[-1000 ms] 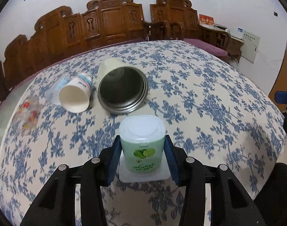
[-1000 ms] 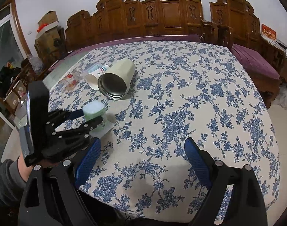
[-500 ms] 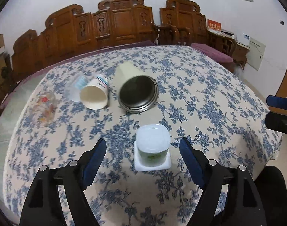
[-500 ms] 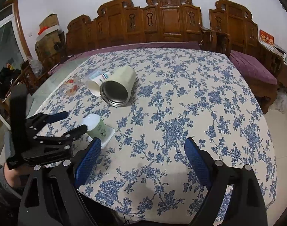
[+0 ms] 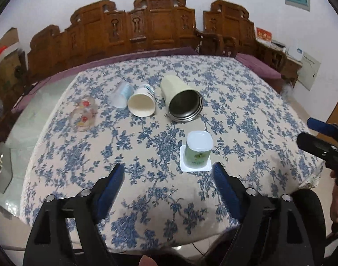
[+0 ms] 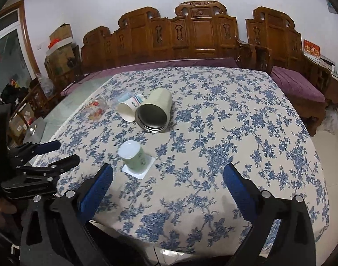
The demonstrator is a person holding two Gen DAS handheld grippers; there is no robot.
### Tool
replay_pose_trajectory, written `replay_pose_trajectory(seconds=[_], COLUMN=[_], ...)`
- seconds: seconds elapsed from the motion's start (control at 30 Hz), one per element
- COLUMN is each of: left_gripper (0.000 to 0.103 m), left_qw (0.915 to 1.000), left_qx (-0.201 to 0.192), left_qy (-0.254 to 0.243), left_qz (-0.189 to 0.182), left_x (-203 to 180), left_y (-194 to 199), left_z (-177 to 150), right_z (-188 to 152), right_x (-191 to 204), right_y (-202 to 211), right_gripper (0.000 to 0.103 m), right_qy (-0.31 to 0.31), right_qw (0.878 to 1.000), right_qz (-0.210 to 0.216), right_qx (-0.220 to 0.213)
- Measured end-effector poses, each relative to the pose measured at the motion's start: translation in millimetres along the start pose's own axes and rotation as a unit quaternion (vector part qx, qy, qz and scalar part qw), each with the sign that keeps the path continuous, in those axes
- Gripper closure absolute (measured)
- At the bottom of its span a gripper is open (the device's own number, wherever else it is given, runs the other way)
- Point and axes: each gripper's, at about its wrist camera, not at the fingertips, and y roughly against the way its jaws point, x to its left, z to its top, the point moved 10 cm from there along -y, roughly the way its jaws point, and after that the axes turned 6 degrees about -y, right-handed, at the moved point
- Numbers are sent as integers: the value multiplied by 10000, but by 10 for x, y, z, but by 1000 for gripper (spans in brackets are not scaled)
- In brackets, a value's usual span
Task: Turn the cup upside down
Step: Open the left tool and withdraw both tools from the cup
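A small green yogurt cup stands upside down on its wide white rim on the floral tablecloth; it also shows in the right wrist view. My left gripper is open and empty, pulled back from the cup near the table's front edge; it appears from the side in the right wrist view. My right gripper is open and empty above the front edge, right of the cup.
Behind the cup lie a cream steel-lined tumbler, a white paper cup, a clear plastic cup and a patterned glass, all on their sides. Carved wooden chairs stand beyond the table.
My left gripper has opened, let go of the green cup and drawn back toward the front edge. The cup stays standing upside down. My right gripper has barely moved.
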Motion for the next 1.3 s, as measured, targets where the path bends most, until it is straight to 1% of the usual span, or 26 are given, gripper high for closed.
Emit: replay_pose_trajectory(seconds=[0.03,0.17,0.4,0.57,0.73,0.87,0.97,1.1,1.3], left_gripper=[7,7,7,7,7,7,7,7,7], left_qw=[9999,9993,9982,9971,9942,9915,9899,9887,9869], left_qx=[-135,-341,-498,-671,-957,-1180,-1286,-1376,-1475], left_qy=[10,72,16,146,285,320,293,334,408], left_qz=[8,116,338,313,395,435,518,494,514], left_x=[22,101,121,109,123,122,122,109,130], left_y=[94,386,801,1063,1341,1535,1641,1718,1773], left_z=[-4,-35,-63,-48,13,45,56,53,50], right_z=[-1,14,74,119,158,170,163,146,124], right_x=[19,126,354,476,560,605,629,645,661], right_y=[29,213,575,863,1184,1361,1437,1495,1502], right_gripper=[3,3,3,3,3,3,3,3,3], right_qy=[-12,-119,-67,-56,-9,47,67,69,60], right_qw=[10000,9996,9976,9943,9890,9855,9844,9831,9834], right_qz=[4,61,101,100,80,58,58,44,63], right_qx=[-31,-249,-686,-1061,-1478,-1694,-1760,-1832,-1812])
